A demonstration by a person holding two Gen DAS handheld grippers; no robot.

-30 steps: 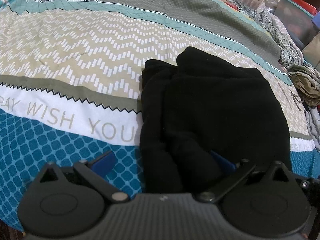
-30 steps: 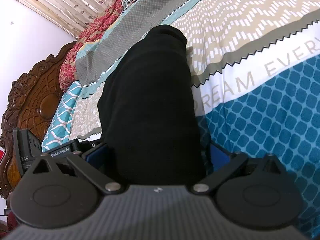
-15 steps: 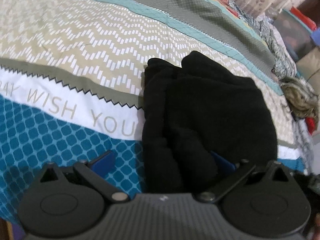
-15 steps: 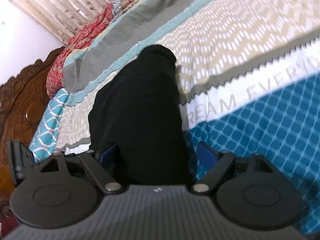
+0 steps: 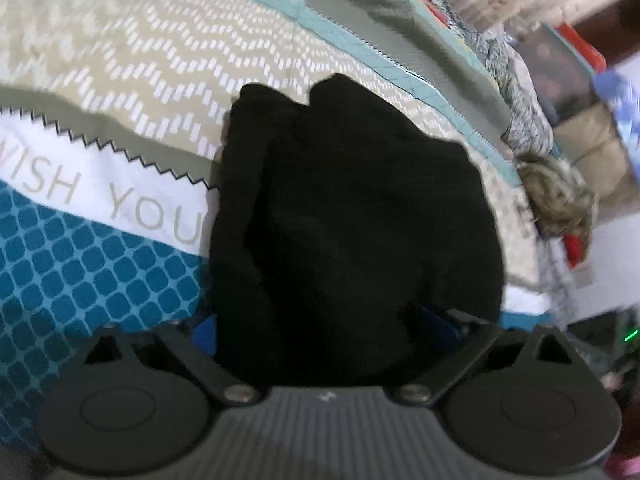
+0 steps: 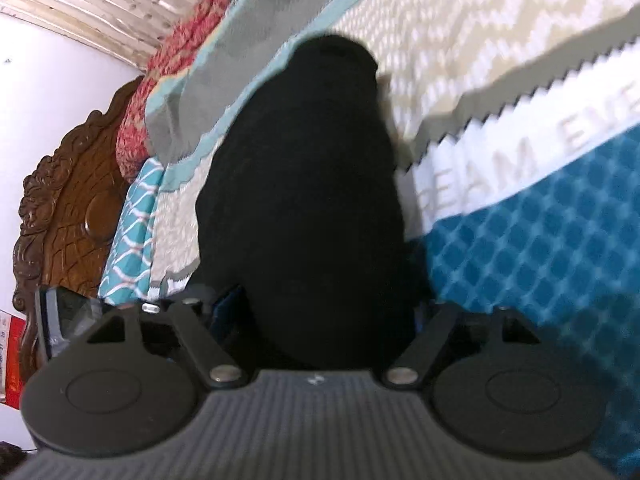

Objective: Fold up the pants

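Observation:
The black pants (image 5: 352, 208) lie as a folded bundle on the patterned bedsheet (image 5: 100, 264). My left gripper (image 5: 324, 326) straddles the bundle's near end. Its jaws are closing, and the left blue pad (image 5: 206, 330) sits right at the cloth's edge. The other pad (image 5: 440, 322) is half buried in fabric. In the right wrist view the same pants (image 6: 304, 184) stretch away from my right gripper (image 6: 324, 310). Its jaws are closing too. The cloth fills the whole gap and both blue pads (image 6: 228, 304) press against it.
A carved wooden headboard (image 6: 68, 208) and red patterned bedding (image 6: 168, 80) are at the far left of the right wrist view, with a black device body (image 6: 52, 320) low beside them. A crumpled heap of clothes (image 5: 560, 200) lies at the bed's right edge.
Both pairs of jaws have narrowed around the pants. The right gripper's pads, apart from the cloth before, now touch it. Both views have tilted and drawn slightly closer to the bundle.

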